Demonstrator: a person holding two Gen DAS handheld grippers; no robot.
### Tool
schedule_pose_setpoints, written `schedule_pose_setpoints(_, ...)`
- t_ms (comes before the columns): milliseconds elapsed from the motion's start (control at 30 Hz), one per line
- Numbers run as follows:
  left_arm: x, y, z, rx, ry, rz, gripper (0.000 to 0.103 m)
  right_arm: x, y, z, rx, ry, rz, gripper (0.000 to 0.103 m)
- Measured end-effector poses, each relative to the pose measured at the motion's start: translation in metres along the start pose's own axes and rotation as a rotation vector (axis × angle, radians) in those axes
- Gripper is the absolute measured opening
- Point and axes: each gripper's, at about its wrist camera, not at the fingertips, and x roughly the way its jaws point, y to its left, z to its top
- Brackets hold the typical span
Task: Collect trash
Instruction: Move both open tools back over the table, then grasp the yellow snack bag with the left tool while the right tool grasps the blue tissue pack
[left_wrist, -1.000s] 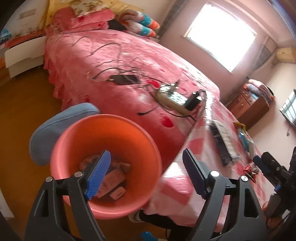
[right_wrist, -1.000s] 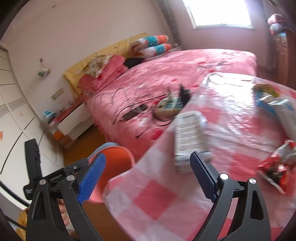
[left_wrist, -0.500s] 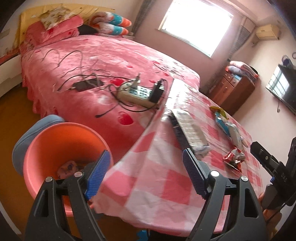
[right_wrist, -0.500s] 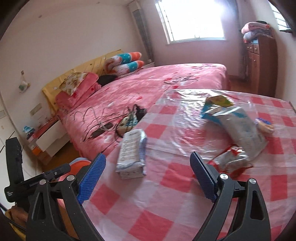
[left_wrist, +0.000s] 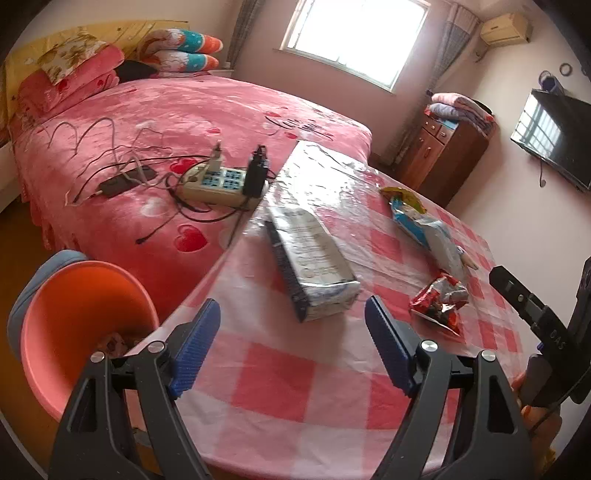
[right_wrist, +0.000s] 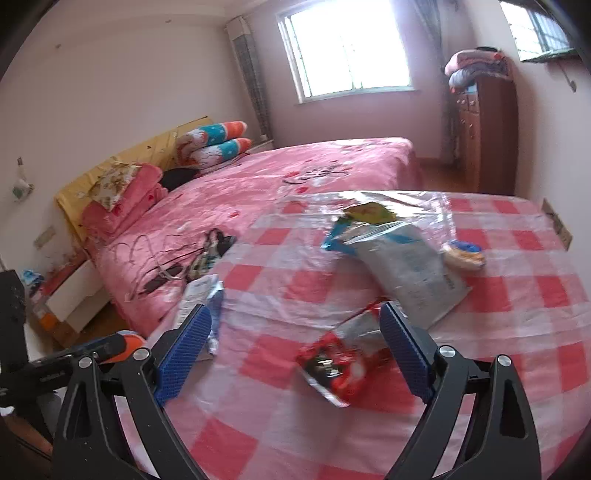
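A table with a pink checked cloth (left_wrist: 303, 373) carries trash: a white and blue carton (left_wrist: 314, 262), a red crumpled wrapper (left_wrist: 439, 299) and a blue and white bag (left_wrist: 428, 229). My left gripper (left_wrist: 295, 343) is open and empty, just short of the carton. An orange bin (left_wrist: 74, 325) with trash inside stands left of the table. My right gripper (right_wrist: 291, 347) is open and empty above the red wrapper (right_wrist: 336, 362). The blue and white bag (right_wrist: 406, 266) lies beyond it, the carton (right_wrist: 203, 299) to the left.
A pink bed (left_wrist: 166, 122) adjoins the table, with a power strip (left_wrist: 218, 181) and tangled cables on it. A small yellow and blue wrapper (right_wrist: 463, 251) lies at the table's far side. A wooden dresser (right_wrist: 484, 129) stands by the window wall.
Both grippers have swung from the bin side toward the table. The carton and wrappers now lie closer and more central in both views. Both stay open.
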Motion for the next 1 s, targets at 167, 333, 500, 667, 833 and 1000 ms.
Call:
schedule_pose_setpoints(167, 0.008, -0.021, 0.0, 0.024, 0.01, -0.014, 0.081, -0.003, -0.018, -0.001, 0.013, -0.006, -0.034, 0.091)
schedule_pose_setpoints(333, 0.017, -0.042, 0.0, 0.057, 0.023, -0.026, 0.081, -0.005, -0.04, -0.001, 0.026, -0.011, -0.086, 0.091)
schedule_pose_setpoints(500, 0.025, -0.062, -0.003, 0.091, 0.038, -0.038, 0.081, -0.005, -0.061, -0.002, 0.047, -0.012, -0.133, 0.091)
schedule_pose_setpoints(667, 0.037, -0.083, -0.005, 0.125, 0.059, -0.047, 0.081, -0.005, -0.081, -0.004, 0.057, -0.008, -0.177, 0.091)
schedule_pose_setpoints(833, 0.049, -0.105, -0.002, 0.153, 0.071, -0.058, 0.081, -0.002, -0.105, -0.005, 0.1, 0.017, -0.18, 0.091)
schedule_pose_setpoints(1000, 0.065, -0.133, 0.017, 0.18, 0.076, -0.1, 0.081, -0.002, -0.132, -0.004, 0.174, 0.038, -0.161, 0.091)
